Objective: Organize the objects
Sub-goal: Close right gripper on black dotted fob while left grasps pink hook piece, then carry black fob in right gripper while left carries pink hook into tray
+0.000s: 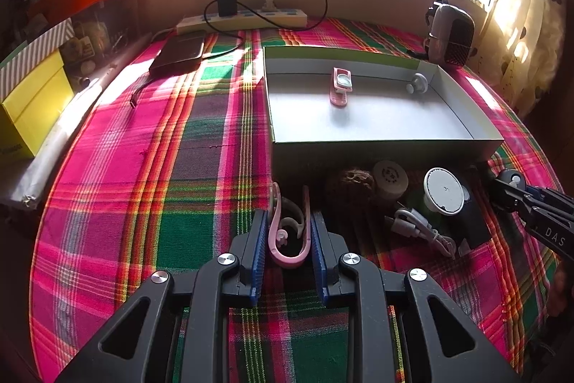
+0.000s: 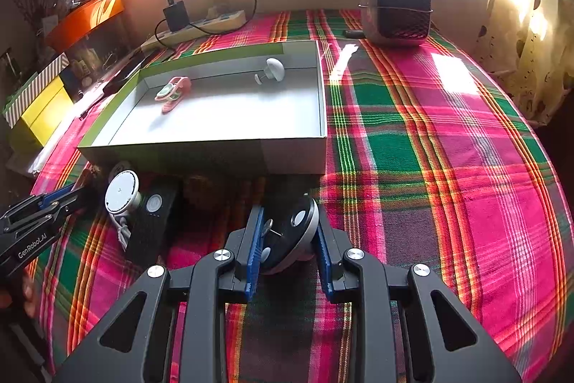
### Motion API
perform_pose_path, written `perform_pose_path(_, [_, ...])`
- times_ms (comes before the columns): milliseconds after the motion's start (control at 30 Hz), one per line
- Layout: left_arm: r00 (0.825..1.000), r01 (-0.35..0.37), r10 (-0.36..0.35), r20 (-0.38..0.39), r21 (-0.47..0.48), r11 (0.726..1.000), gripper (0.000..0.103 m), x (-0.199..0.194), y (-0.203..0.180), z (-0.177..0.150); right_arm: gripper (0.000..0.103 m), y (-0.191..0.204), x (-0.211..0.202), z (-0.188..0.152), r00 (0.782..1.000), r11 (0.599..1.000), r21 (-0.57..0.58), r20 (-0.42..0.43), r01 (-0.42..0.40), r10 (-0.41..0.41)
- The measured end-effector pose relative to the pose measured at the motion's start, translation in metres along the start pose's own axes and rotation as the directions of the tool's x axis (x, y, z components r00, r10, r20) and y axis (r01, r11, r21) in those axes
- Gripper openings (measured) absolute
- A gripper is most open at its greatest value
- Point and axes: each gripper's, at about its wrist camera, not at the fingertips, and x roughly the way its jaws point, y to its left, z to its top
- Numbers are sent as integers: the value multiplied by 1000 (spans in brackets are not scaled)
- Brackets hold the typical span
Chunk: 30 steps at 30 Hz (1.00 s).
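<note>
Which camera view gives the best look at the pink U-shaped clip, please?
The left wrist view: the pink U-shaped clip sits centred and close between the left gripper pads. In the right wrist view the clip itself is not visible; only that gripper shows at the edge.

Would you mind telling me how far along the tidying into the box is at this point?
Done: a pink clip and a white knob-shaped piece already lie in the open box. In hand: the left gripper holds a pink hook, and the right gripper is shut on a round black-and-white device. Left on the plaid cloth before the box: a white round disc, a white cable, a brown ball and a beige puck.
</note>
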Motion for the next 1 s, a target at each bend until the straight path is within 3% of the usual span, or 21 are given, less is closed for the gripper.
perform_pose_path(300, [1000,5,-5,-2,-1,1000,21,-4,-3,-3,28,0,-2,-2,1000,1000,-2,2,3,-3])
perform_pose_path(1000, [997,21,-22,80,18,1000,21,-43,-12,7,28,0,-26,3,998,1000,-10,56,-21,22])
